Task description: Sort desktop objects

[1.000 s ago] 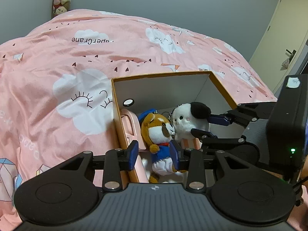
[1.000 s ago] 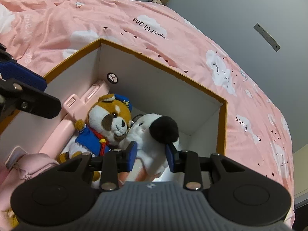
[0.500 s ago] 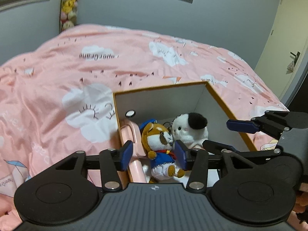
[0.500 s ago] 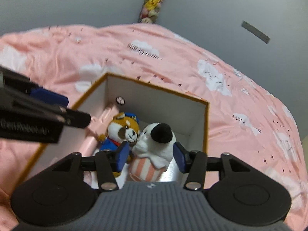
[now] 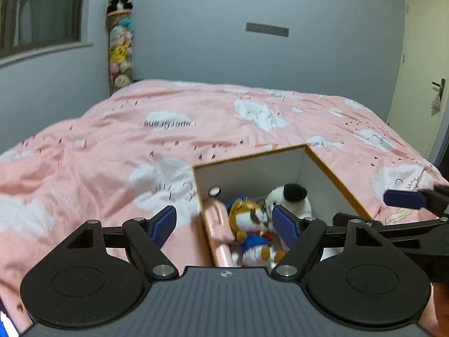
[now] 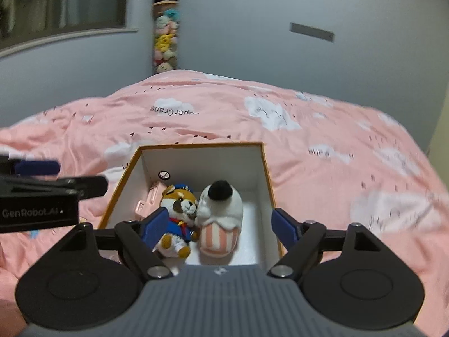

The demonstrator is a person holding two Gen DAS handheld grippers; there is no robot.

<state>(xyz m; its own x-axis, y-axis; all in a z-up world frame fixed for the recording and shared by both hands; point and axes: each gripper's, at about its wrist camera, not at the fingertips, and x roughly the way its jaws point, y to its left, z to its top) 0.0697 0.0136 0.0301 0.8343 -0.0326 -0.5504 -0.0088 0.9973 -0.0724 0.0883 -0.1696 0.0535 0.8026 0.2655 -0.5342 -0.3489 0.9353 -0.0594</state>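
An open box [image 6: 268, 174] with an orange rim and white inner walls sits on a pink bedspread [image 5: 140, 146] printed with clouds. Inside it, 2 plush toys lie side by side and touching: a dog plush [image 6: 176, 219] in a blue cap and jacket on the left, and a white plush [image 6: 221, 219] with a black patch and a pink striped base on the right. A pink item [image 6: 146, 202], possibly a case, lies along the box's left wall.

The left gripper [image 5: 224, 221] has just been opening; its jaws stand wide with nothing gripped. The right gripper [image 6: 217, 224] has likewise just been opening; its jaws stand wide, clear of both toys. Both grippers hover at the near side of the box.
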